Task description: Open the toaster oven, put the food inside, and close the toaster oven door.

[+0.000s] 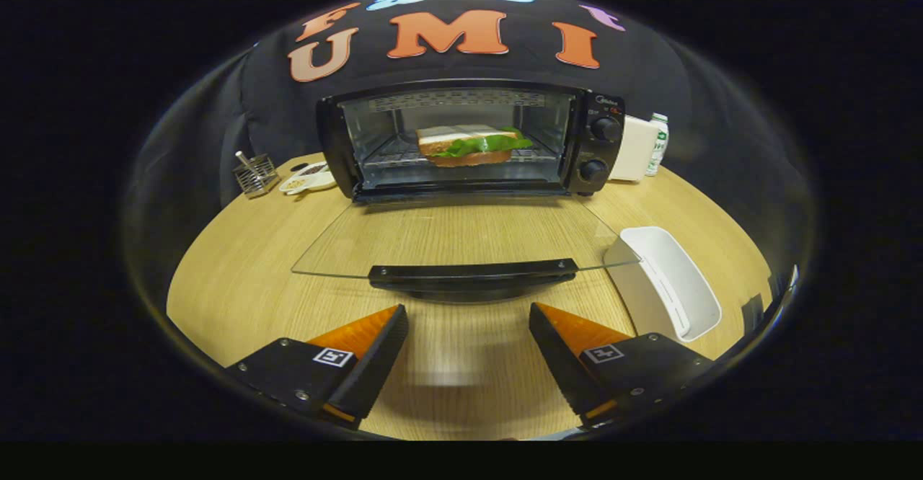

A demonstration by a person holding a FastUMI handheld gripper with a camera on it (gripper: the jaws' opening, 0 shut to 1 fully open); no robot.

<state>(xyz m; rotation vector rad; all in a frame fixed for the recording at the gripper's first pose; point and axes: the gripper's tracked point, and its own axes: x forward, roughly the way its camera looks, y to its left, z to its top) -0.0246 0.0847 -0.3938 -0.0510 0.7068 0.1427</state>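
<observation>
A black toaster oven [469,138] stands at the back of the wooden table with its glass door [461,238] folded down flat toward me. The door's black handle [472,276] lies just ahead of my fingers. Inside, on the wire rack, sits a sandwich [469,146] with green lettuce hanging out of it. My gripper [469,329] hovers low over the table, open, nothing between its orange-and-black fingers [368,347]. The handle is a short way beyond the fingertips, not touched.
A white oblong tray [667,282] lies right of the door, partly under its corner. Behind the oven's right side stand a white box [634,148] and a small bottle [657,141]. At the back left are a wire holder [256,174] and a small white dish [308,177].
</observation>
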